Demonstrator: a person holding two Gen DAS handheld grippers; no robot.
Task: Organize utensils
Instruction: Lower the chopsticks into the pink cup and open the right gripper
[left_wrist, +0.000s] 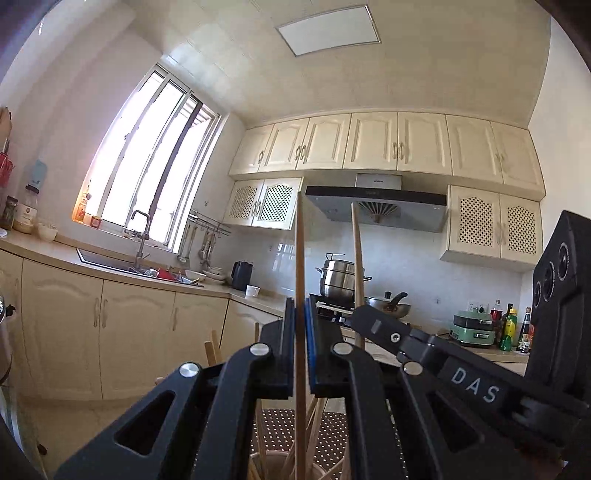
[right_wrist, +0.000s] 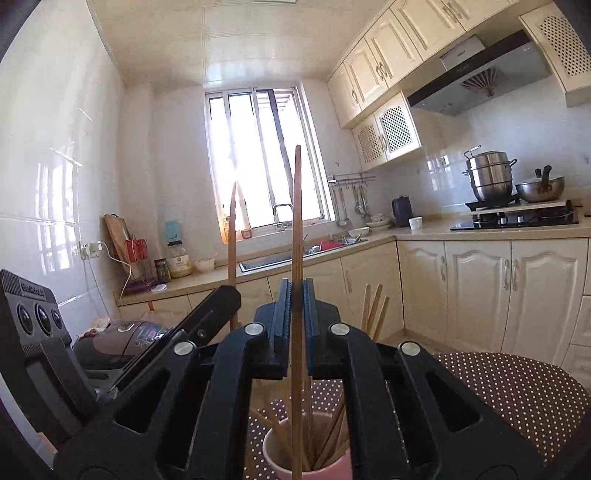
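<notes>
Wooden chopsticks are going into the pink cup, one clamped upright in each hand-held gripper.

Both grippers are pointing roughly level over the polka-dot tabletop (right_wrist: 517, 387): the left hand-held gripper (left_wrist: 300, 325) is pinching a chopstick (left_wrist: 300, 258) between nearly closed jaws, and the right hand-held gripper (right_wrist: 296, 310) is squeezing another chopstick (right_wrist: 296, 221) the same way. Each stick's lower end is hanging at or inside the mouth of the pink cup (right_wrist: 343, 467), where several chopsticks are already standing; a few more are poking up behind. Judging by this, the step is dropping the pair in, so the next move is calling for centring the tips over the cup, then parting the jaws.
</notes>
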